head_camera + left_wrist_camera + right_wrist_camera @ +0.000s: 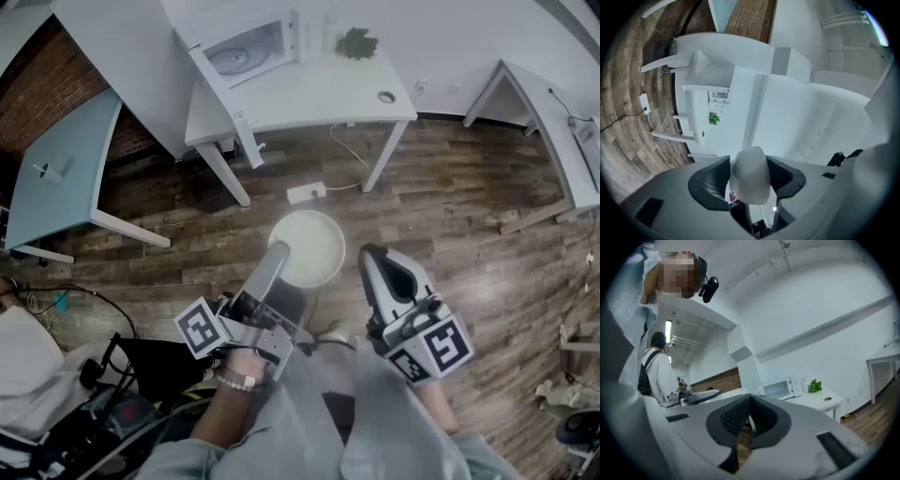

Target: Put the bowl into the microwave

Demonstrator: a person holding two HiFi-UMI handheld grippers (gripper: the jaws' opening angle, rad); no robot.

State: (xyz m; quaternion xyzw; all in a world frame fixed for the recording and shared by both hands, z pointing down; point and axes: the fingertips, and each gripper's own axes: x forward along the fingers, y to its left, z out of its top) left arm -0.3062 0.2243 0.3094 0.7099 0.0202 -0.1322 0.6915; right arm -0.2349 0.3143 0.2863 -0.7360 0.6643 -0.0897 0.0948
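Clamps bowl by its rim in wide-spread left gripper above floor, well apart from microwave on white table; holds right gripper pinched shut and empty near bowl.

Bowl showing plain off-white. Microwave and counter reading white at 12 o'clock; plant showing green. Floor running in dark brown wood planks. Brick wall showing red-brown at 10 o'clock. Left gripper and right gripper showing grey, jaws lined black, each wearing black-and-white square markers.
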